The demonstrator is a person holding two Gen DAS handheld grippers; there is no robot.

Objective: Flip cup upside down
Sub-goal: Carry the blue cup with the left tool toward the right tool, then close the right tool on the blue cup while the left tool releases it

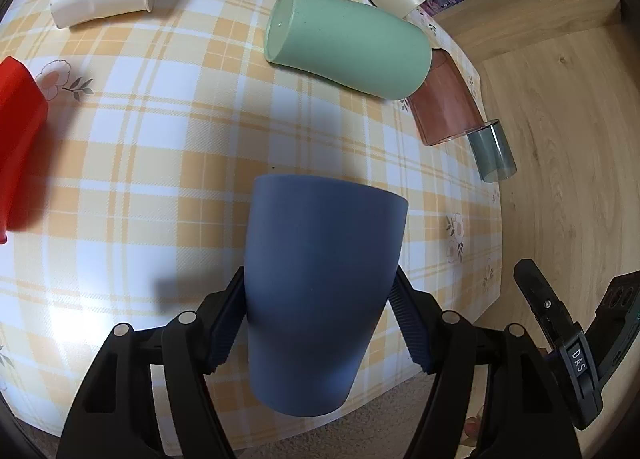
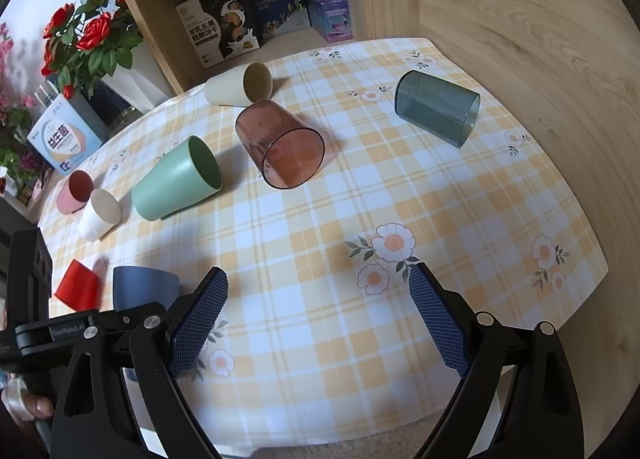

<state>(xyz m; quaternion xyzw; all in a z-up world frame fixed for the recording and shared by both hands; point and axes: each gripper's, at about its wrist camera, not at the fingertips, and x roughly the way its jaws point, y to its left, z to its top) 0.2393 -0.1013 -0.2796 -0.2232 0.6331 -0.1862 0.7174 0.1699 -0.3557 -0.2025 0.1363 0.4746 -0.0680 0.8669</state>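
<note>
My left gripper (image 1: 316, 323) pinches the blue cup (image 1: 320, 291) at the near table edge; its long axis runs away from the camera, and I can't tell which end is open. My right gripper (image 2: 320, 319) is spread, empty. I count eight cups. Only the right view shows the pink cup (image 2: 74, 191) and three shelf boxes (image 2: 264, 15).
</note>
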